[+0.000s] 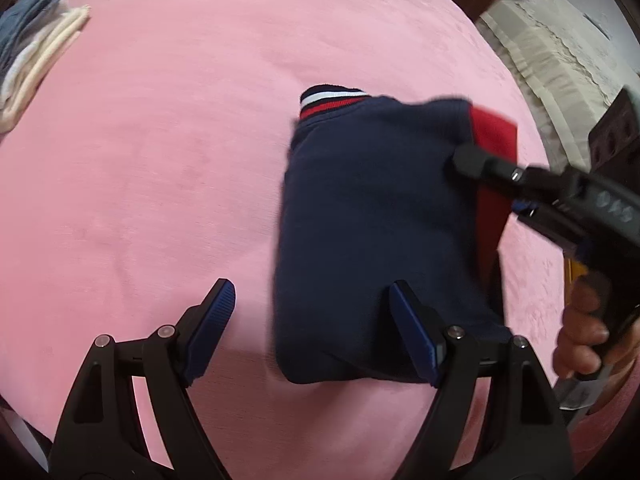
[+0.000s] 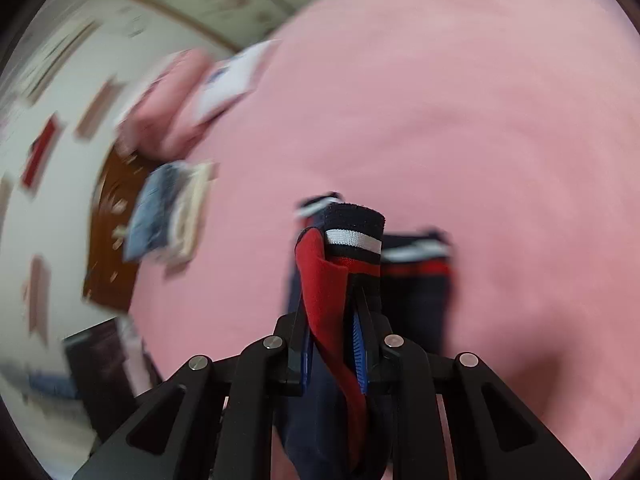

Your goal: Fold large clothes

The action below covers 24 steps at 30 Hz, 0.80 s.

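Navy fabric with red panels, a folded sweater [image 1: 372, 220], lies as a compact packet on the pink bedspread [image 1: 160, 160], its striped cuff end pointing away from the person. It sits near the middle of the bed, probably so both hands can reach it, well apart from the stack of folded clothes [image 1: 36, 60] at the far left, which looks like the place for finished pieces. The left gripper [image 1: 312, 328] hangs over the packet's near edge with its jaws wide apart, one blue pad over the navy cloth and the other over bare bedspread, holding nothing. The right gripper [image 2: 332, 340] comes in from the side with its jaws nearly together, clamped on a red flap and the striped cuff [image 2: 354, 236] of the sweater. That grip likely serves to lift or tuck the loose end. The folding seems almost complete.
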Each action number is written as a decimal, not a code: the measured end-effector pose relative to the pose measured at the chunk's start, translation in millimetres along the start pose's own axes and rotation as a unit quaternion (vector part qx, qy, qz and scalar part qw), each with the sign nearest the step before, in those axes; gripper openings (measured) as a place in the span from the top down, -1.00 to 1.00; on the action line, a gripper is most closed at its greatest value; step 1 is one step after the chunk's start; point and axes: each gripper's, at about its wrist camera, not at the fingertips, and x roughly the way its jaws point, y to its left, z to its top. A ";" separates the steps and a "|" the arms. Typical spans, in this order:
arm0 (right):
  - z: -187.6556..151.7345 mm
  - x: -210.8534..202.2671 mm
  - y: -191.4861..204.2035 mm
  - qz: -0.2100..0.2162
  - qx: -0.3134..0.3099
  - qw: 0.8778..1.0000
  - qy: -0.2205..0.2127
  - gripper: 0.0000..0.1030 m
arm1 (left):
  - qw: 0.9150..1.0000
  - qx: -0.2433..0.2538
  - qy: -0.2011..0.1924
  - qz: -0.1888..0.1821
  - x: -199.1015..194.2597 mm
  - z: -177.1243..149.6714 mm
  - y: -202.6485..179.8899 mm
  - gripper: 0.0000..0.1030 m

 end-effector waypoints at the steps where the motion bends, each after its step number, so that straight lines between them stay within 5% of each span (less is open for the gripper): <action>1: 3.6 2.8 4.1 0.008 -0.006 1.000 0.004 0.69 | 1.000 -0.003 -0.001 0.002 0.6 1.1 1.4 -0.50; 3: 8.6 11.7 1.6 -0.026 0.000 0.999 0.019 0.69 | 1.000 -0.010 0.000 0.005 1.8 3.4 3.7 -0.50; 6: 10.2 29.4 -26.3 -0.171 0.012 0.982 0.074 0.68 | 1.000 -0.007 0.006 0.010 9.2 7.1 1.6 -0.50; 10: 3.4 22.5 -53.7 -0.153 0.051 0.986 0.031 0.54 | 1.000 0.009 0.008 0.012 19.1 11.6 -7.9 -0.50; 13: 1.3 13.2 -63.6 -0.192 0.071 0.979 0.025 -0.28 | 1.000 0.027 0.007 0.015 23.7 11.9 -17.8 -0.50; 18: -4.3 -20.2 -53.6 -0.194 0.068 0.979 0.001 -0.22 | 0.998 0.062 0.002 0.026 22.2 15.9 -32.5 -0.49; 19: -4.7 -35.0 -53.9 -0.196 0.060 0.979 -0.008 -0.11 | 0.998 0.063 0.004 0.016 21.6 17.2 -32.7 -0.43; 21: -10.2 -57.1 -43.2 -0.181 0.051 0.982 -0.029 0.07 | 0.998 0.066 0.004 -0.003 22.2 19.1 -35.8 0.08; 23: -17.4 -65.7 -32.4 -0.124 0.055 0.990 -0.024 0.27 | 0.998 0.059 0.026 -0.003 30.0 21.8 -38.3 0.58; 24: -20.9 -66.1 -34.0 -0.079 0.063 0.995 -0.005 0.30 | 0.998 0.053 0.036 -0.015 35.6 20.8 -36.6 0.65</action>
